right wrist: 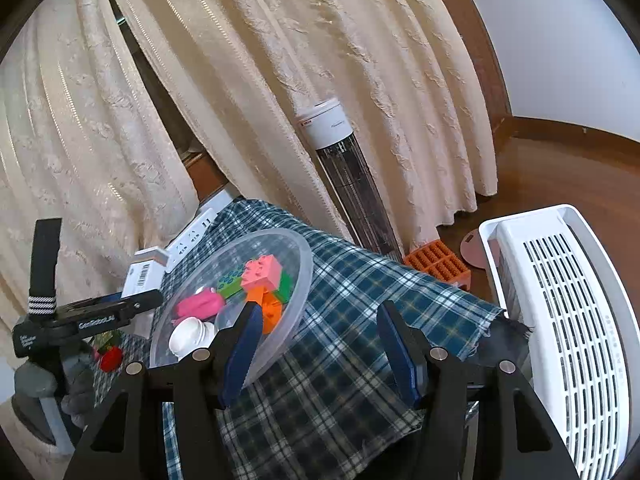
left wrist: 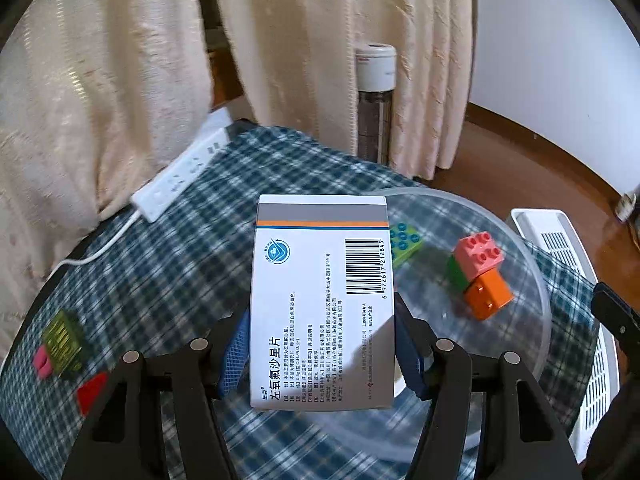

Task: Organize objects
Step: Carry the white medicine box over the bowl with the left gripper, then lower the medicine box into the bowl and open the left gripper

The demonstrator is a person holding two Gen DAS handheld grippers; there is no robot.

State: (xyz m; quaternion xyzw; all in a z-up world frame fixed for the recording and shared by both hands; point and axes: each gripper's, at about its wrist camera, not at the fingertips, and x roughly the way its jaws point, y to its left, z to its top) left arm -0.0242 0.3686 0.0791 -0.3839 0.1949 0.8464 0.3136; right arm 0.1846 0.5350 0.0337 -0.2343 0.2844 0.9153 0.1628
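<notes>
**A:** What was held, and where?

**B:** A white medicine box [left wrist: 322,300] with a grey and orange band and a barcode was gripped at its two long edges by the left gripper [left wrist: 320,354], whose blue-padded fingers [left wrist: 234,354] were clamped against it. The box was held above the plaid tablecloth [left wrist: 192,264], partly over the near rim of the clear plastic bowl [left wrist: 536,280].

**A:** What was seen inside the bowl?

**B:** From the left wrist view, a stack of toy bricks [left wrist: 480,272] in pink, green and orange was seen in it, with a green-and-blue studded brick [left wrist: 406,242] beyond the box's right edge. From the right wrist view, a pink toy [right wrist: 200,304] and a white round piece [right wrist: 188,336] were also seen in the bowl, on its nearer side.

**A:** And the right gripper [right wrist: 320,354]?

**B:** Its fingers were spread apart with nothing between them, poised over the tablecloth just beside the bowl.

**A:** What lay around the bowl?

**B:** A white power strip [left wrist: 180,172] was laid on the cloth beyond the bowl toward the cream curtain [left wrist: 320,40]. A blurred green item [left wrist: 64,340] and a red piece [left wrist: 92,392] were seen on the cloth well apart from the bowl, on its left. A white slotted appliance [right wrist: 568,320] and a tower heater [right wrist: 344,176] stood on the floor past the bowl's far side.
</notes>
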